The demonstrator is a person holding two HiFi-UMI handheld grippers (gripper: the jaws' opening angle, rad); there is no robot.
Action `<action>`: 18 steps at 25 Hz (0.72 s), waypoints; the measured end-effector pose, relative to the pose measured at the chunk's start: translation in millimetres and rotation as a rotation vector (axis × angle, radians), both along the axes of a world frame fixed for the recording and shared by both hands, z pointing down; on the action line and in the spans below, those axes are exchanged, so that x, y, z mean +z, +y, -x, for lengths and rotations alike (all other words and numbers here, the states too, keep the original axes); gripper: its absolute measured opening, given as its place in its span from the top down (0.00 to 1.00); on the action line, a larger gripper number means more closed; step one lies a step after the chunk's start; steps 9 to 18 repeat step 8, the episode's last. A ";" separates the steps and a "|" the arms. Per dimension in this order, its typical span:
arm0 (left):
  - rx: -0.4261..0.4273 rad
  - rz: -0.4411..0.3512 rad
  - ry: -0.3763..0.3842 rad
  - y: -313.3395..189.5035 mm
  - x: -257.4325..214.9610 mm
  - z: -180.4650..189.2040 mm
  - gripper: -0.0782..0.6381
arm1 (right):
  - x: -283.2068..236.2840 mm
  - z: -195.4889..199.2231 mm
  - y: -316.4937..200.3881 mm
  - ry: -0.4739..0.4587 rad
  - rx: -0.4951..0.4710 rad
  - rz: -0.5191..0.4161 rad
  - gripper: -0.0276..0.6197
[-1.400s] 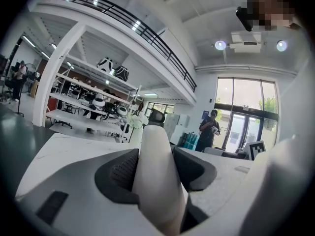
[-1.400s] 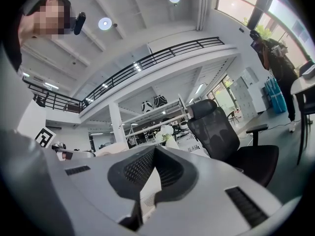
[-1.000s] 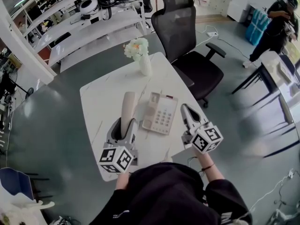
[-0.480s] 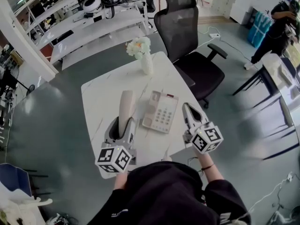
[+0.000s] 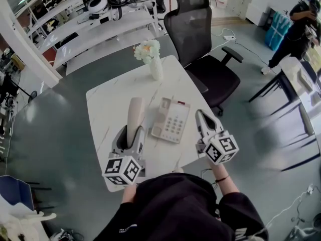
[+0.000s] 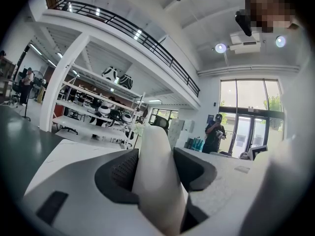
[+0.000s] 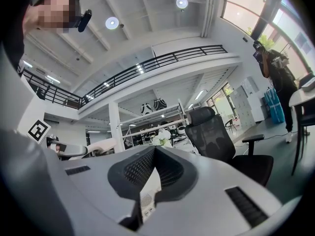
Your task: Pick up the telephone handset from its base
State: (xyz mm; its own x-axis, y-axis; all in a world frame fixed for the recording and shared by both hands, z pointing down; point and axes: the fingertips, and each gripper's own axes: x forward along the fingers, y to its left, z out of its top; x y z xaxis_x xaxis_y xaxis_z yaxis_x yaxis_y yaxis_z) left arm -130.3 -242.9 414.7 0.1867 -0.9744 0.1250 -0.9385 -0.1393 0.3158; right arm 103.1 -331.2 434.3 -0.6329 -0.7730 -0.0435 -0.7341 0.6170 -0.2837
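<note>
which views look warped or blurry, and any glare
Head view: sharp on the table, smeared along the right edge. Left gripper view: fisheye circle with dark corners, the close handset soft, windows washed out. Right gripper view: same fisheye, ceiling lamps glaring.

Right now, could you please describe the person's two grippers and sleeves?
The left gripper and right gripper are light grey, with dark ribbed pads and a black-and-white marker cube each. The sleeves are black, with a dark right wristband.

White marbled table with telephone base and flower vase on top
</note>
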 end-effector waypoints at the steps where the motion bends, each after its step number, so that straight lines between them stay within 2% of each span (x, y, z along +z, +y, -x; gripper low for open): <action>1: 0.001 0.002 -0.001 -0.6 1.1 -0.3 0.59 | 0.4 -0.6 -0.6 0.000 0.001 -0.001 0.97; 18: -0.001 0.011 0.000 -6.1 1.8 -3.1 0.59 | -2.5 -4.0 -4.6 0.008 0.006 -0.006 0.97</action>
